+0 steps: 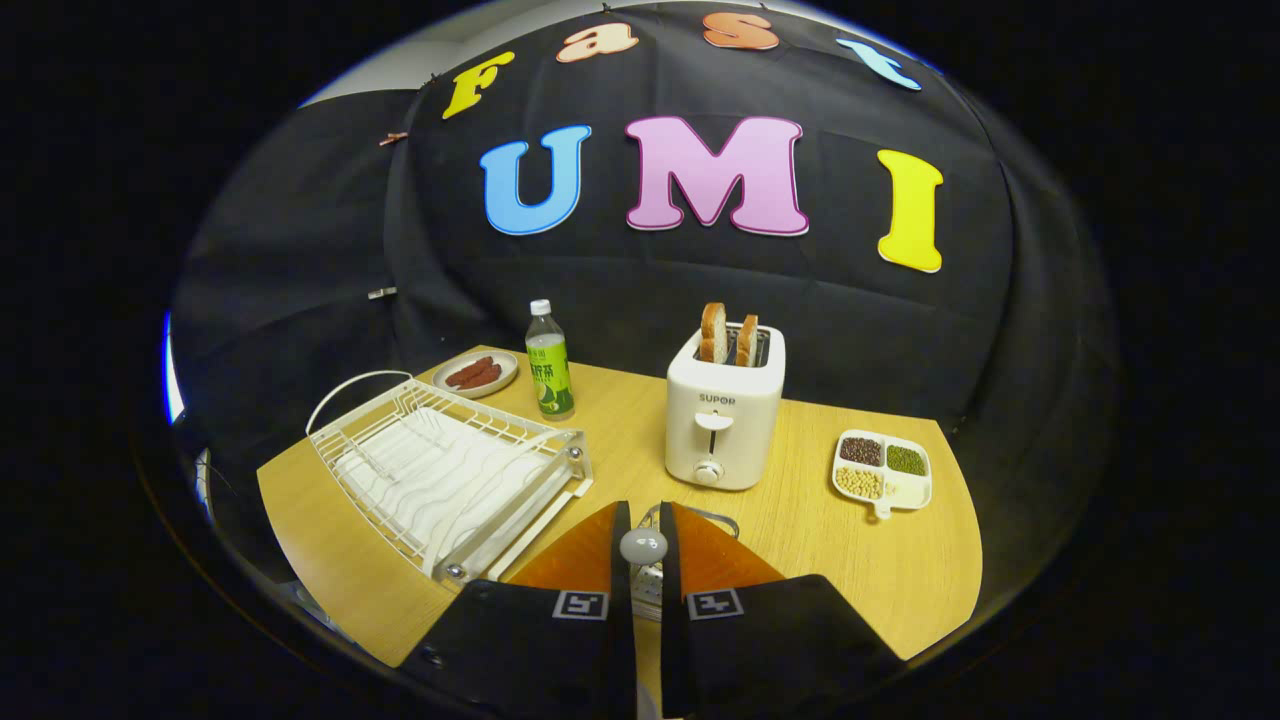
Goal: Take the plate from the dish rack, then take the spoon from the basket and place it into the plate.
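We hold the gripper (643,545) clenched on the spoon (643,546), its handle end pinched between the fingers so it lifts out of the basket (700,515) just beneath. The dish rack (440,475) sits at ten o'clock; we can't spot the plate.

Light is even and fairly bright over the desk (880,560), seemingly from above, and the wood shows a soft sheen without hard glare. The toaster (722,420) casts only a faint shadow at its base. The black cloth wall (300,290) behind stays dim, its folds barely lit. Fisheye distortion bows the desk's edges and curves the dish rack (445,475). The middle is sharp; the gripper's (643,585) fingers, close to the lens, look dark and slightly soft
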`<state>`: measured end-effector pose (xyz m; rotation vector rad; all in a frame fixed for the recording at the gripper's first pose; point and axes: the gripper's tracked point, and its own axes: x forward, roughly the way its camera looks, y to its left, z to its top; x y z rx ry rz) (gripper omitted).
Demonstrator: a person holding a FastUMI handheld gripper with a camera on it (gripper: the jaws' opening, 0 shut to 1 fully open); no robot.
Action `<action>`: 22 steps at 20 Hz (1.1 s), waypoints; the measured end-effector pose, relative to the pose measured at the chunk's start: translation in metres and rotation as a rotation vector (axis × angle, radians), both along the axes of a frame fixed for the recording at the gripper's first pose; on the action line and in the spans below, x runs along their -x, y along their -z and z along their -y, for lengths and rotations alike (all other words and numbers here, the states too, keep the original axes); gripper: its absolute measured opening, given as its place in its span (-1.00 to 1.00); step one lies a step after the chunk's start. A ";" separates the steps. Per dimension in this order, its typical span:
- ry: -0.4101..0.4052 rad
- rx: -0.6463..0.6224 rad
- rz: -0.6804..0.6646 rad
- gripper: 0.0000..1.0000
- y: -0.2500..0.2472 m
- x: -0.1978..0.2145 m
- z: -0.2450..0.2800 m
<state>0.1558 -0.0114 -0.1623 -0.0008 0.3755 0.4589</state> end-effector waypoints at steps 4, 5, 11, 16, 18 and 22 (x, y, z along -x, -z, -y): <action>-0.042 -0.020 0.054 -0.73 -0.043 0.009 0.002; -0.052 -0.032 0.059 -0.73 -0.051 0.013 0.002; -0.129 -0.068 -0.014 -0.73 -0.053 0.052 -0.005; -0.256 -0.036 -0.105 -0.73 -0.013 0.102 -0.020; -0.293 0.016 -0.125 -0.73 0.007 0.115 -0.021; -0.332 0.050 -0.147 -0.73 0.036 0.127 -0.029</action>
